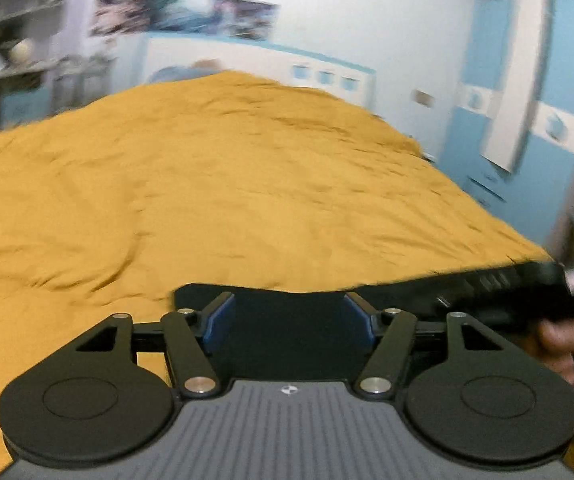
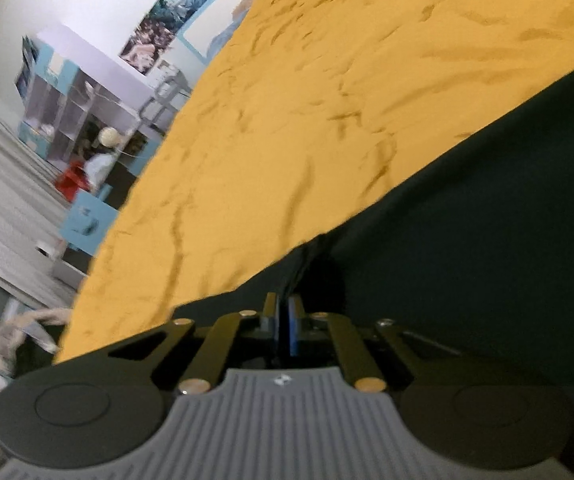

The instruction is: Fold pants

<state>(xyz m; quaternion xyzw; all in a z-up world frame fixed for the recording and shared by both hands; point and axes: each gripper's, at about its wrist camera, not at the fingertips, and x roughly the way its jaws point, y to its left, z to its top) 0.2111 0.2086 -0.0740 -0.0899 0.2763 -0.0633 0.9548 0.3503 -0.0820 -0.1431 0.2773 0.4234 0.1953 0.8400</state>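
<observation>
The dark pants (image 1: 287, 332) lie on the yellow bedspread (image 1: 207, 184) right at the near edge. My left gripper (image 1: 289, 320) is open, its blue pads (image 1: 219, 324) spread wide with the dark cloth between and under them. In the right wrist view the pants (image 2: 487, 240) fill the lower right as a dark taut sheet. My right gripper (image 2: 285, 320) is shut on a pinched fold of the pants, with the cloth rising from the pads. The right gripper's body and the hand holding it show at the right edge of the left wrist view (image 1: 527, 284).
The bedspread (image 2: 327, 100) covers a wide bed. A blue and white wardrobe (image 1: 527, 112) stands at the right. A white and blue headboard (image 1: 267, 60) is at the far end. Shelves with clutter (image 2: 79, 120) stand at the left side of the bed.
</observation>
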